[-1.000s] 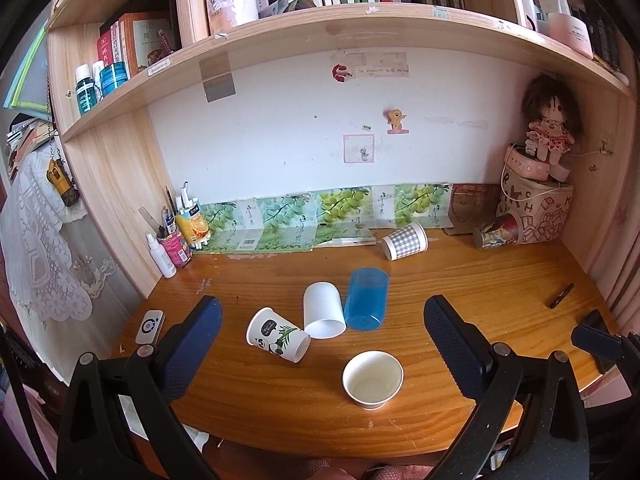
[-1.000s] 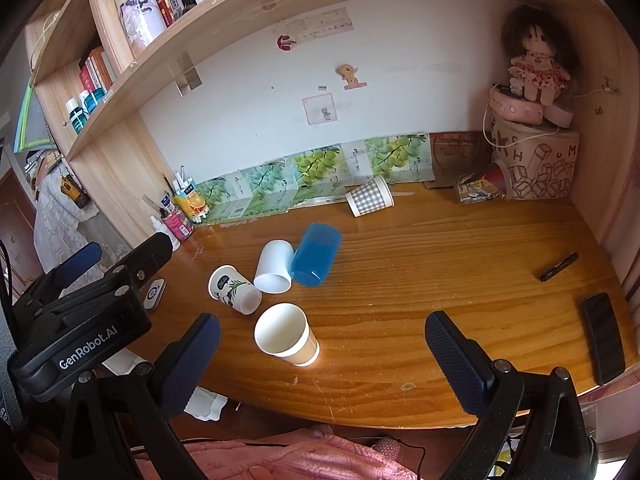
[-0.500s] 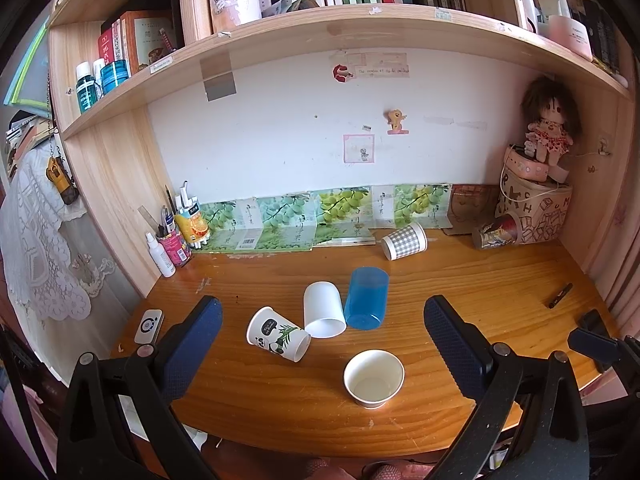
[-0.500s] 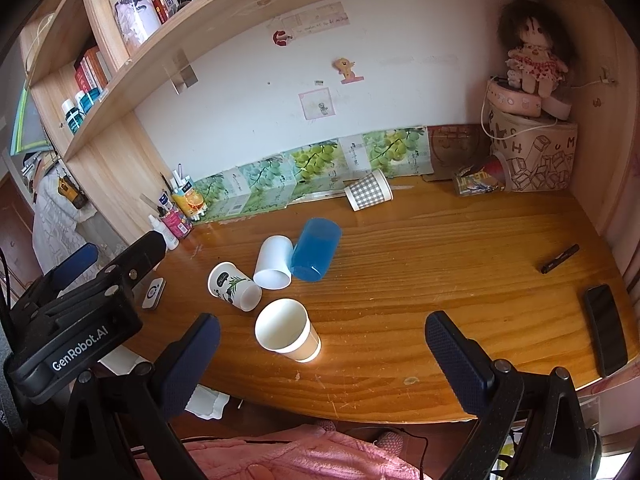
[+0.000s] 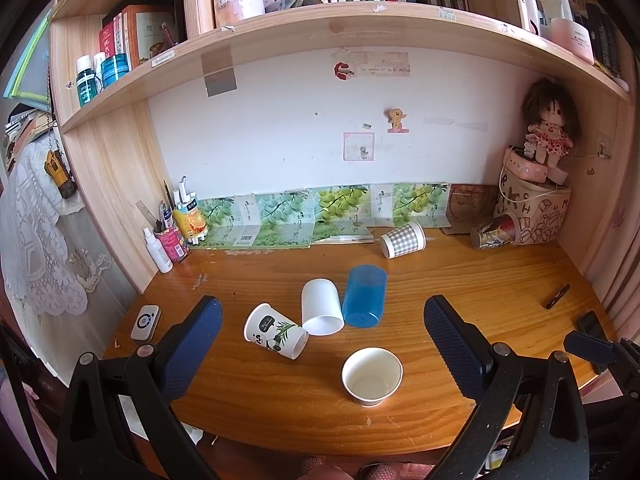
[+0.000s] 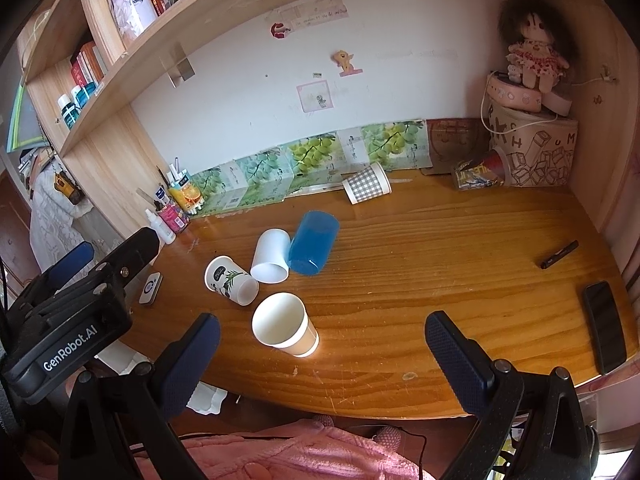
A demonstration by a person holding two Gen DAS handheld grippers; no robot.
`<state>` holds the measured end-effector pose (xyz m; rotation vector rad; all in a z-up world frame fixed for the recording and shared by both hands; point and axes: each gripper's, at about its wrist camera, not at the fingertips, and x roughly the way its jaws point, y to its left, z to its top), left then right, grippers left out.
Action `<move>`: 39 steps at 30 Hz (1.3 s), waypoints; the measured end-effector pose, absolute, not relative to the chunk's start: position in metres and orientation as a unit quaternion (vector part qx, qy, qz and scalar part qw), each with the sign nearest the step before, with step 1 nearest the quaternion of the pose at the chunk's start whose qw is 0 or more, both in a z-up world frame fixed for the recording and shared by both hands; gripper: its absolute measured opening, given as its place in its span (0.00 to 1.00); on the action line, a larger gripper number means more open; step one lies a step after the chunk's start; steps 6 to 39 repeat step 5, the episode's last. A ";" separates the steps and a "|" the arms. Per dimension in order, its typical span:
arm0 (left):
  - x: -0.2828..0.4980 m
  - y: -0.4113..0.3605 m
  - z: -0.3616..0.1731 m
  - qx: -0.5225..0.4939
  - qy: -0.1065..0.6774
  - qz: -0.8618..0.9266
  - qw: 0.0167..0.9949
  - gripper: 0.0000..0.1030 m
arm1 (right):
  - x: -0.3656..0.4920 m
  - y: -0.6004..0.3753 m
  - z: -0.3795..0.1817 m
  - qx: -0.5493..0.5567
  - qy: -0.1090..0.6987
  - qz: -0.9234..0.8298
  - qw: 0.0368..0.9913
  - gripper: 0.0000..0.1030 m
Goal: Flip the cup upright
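Both claws gape empty above the glossy wooden desk strewn with tapered paper cups.

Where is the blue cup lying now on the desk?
The blue cup lies on its side near the desk's middle, touching the white cup on its left, behind the upright paper cup.

Ahead of the left gripper, an upright cup stands nearest; beyond it three cups lie tipped, seemingly touching. Two more cups lie near the wall.
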<state>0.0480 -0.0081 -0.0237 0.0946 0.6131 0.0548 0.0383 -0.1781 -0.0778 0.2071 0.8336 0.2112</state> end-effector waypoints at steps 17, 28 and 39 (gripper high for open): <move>0.047 -0.007 -0.027 0.045 0.306 0.028 0.950 0.98 | 0.039 -0.178 -0.081 0.105 0.408 0.102 0.901 1.00; 0.047 -0.007 -0.027 0.045 0.306 0.028 0.950 0.98 | 0.039 -0.178 -0.081 0.105 0.408 0.102 0.901 1.00; 0.047 -0.007 -0.027 0.045 0.306 0.028 0.950 0.98 | 0.039 -0.178 -0.081 0.105 0.408 0.102 0.901 1.00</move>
